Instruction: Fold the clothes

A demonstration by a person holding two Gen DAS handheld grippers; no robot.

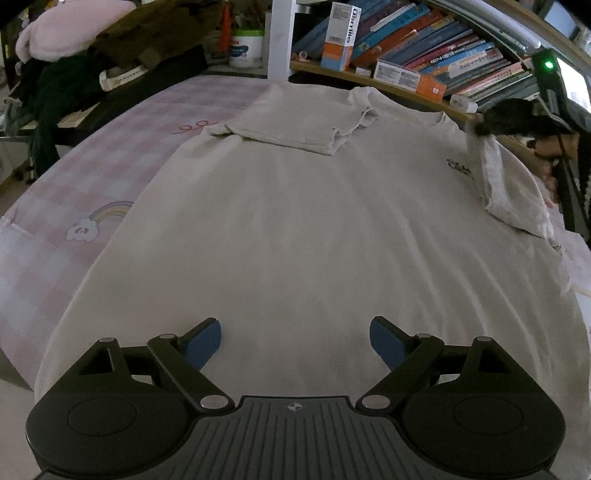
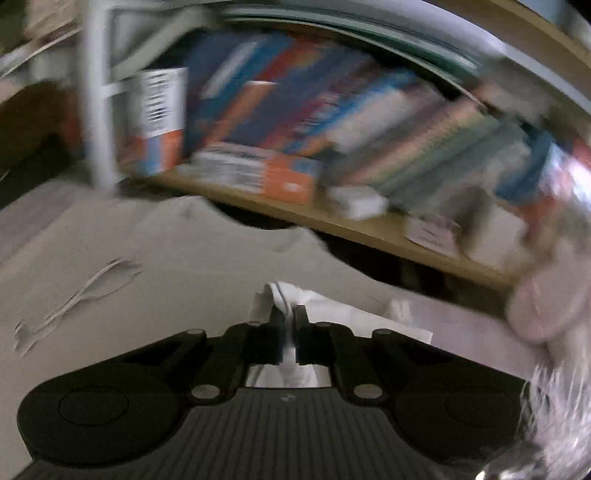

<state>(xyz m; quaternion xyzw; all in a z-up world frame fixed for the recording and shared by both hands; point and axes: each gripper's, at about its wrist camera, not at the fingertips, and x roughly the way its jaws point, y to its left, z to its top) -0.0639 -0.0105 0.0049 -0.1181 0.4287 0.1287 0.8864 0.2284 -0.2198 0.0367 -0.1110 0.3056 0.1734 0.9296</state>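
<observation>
A cream T-shirt (image 1: 295,229) lies flat on the bed, front up, with small dark lettering on the chest at the right. Its far-left sleeve (image 1: 295,125) is folded in over the body. My left gripper (image 1: 295,341) is open and empty, low over the shirt's hem. My right gripper (image 2: 289,317) is shut on the right sleeve (image 2: 295,295) and shows in the left wrist view (image 1: 484,129) lifting that sleeve (image 1: 495,177) above the shirt. The right wrist view is blurred by motion.
A pink checked bedsheet (image 1: 92,177) with a rainbow print lies under the shirt. A wooden shelf (image 1: 369,79) of books and boxes runs along the far side. Dark clothes and a pink plush (image 1: 66,33) pile at the far left.
</observation>
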